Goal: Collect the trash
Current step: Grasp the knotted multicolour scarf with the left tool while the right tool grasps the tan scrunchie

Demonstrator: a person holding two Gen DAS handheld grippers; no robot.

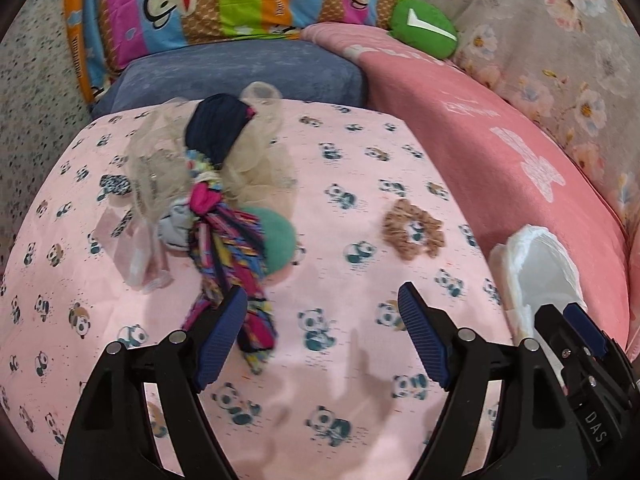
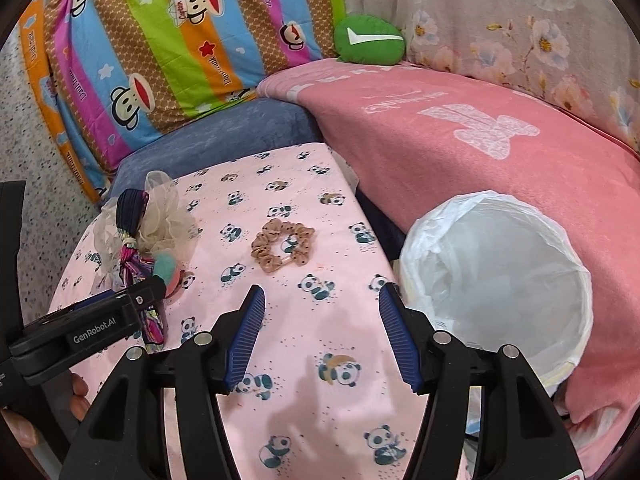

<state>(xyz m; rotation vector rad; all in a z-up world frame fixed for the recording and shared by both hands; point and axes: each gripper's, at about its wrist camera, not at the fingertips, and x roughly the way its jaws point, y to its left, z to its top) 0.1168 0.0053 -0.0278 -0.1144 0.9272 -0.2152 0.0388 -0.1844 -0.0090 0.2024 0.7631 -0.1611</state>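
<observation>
Right wrist | scrunchie [image 2: 283, 247] ahead of right tongs [image 2: 322, 326] (gaping, empty)

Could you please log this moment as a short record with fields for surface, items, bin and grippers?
surface: pink panda-print sheet
items: brown scrunchie lying alone; pile of hair ties and mesh fabric at the left
bin: white-lined bin, to the right of the sheet, against a pink blanket
left gripper: open, empty
right gripper: open, empty

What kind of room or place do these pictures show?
Probably a bedroom, on a bed: a pink panda-print sheet, a striped monkey-print pillow against a grey floral quilt, and a folded pink blanket beside a white-lined bin.
</observation>
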